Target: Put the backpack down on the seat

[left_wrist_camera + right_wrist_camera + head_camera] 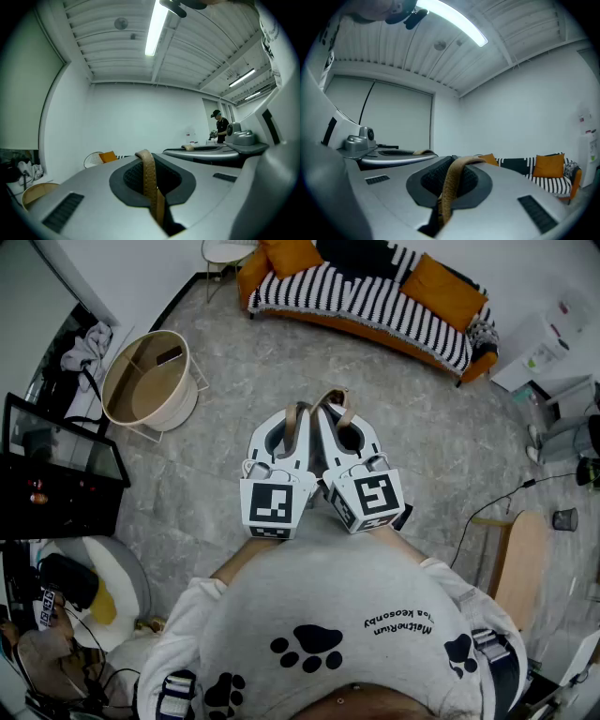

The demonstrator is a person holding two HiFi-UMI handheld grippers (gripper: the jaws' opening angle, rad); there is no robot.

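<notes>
Past the grey sweatshirt [323, 601], left claw [296, 420] and right claw [330, 418] are each clamping a tan strap [149, 180], side by side, with the striped sofa [375, 298] lying crosswise well ahead

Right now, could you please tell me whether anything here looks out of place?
A black cable trails loose across the floor at the right, where it might catch a foot. Nothing looks spilled or damaged.
</notes>
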